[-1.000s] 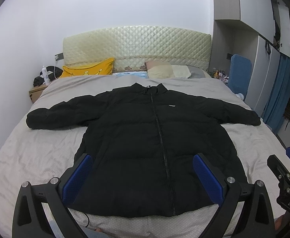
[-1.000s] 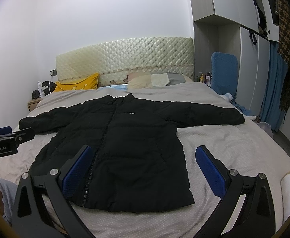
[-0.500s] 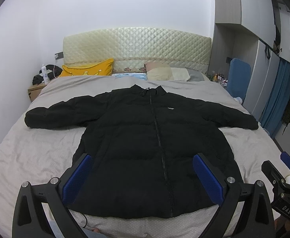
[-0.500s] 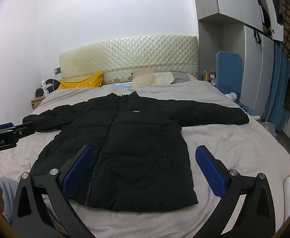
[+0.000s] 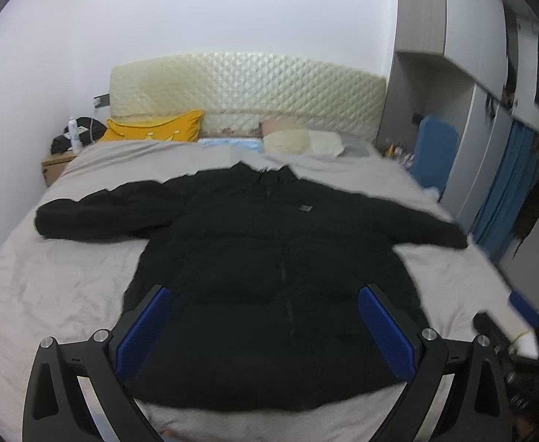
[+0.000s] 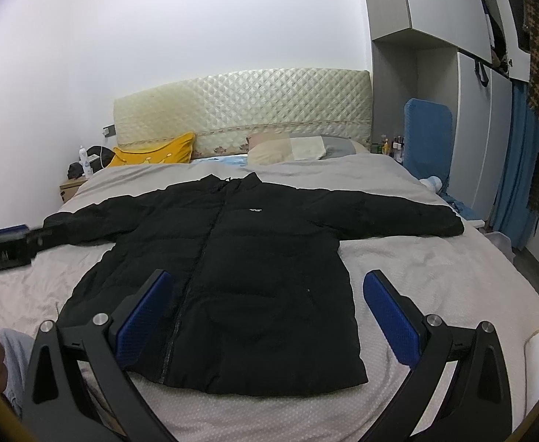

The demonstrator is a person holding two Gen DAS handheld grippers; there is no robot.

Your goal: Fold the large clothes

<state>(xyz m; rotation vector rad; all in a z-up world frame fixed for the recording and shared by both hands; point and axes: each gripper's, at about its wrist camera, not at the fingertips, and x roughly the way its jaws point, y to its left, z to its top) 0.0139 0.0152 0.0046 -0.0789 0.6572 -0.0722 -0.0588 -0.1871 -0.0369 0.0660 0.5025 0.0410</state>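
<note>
On the grey-sheeted bed (image 6: 435,269) the black padded zip-front jacket (image 6: 240,276) lies flat, sleeves spread, unfolded, while the left gripper (image 5: 265,328) and right gripper (image 6: 265,313) hover wide-jawed and empty, so the next move is probably seizing a sleeve.

The black quilted puffer jacket (image 6: 232,276) carries a small white chest label. It lies on a pale grey dotted bedsheet (image 6: 416,276). A cream diamond-quilted headboard (image 6: 243,99) backs a yellow pillow (image 6: 155,154).
</note>
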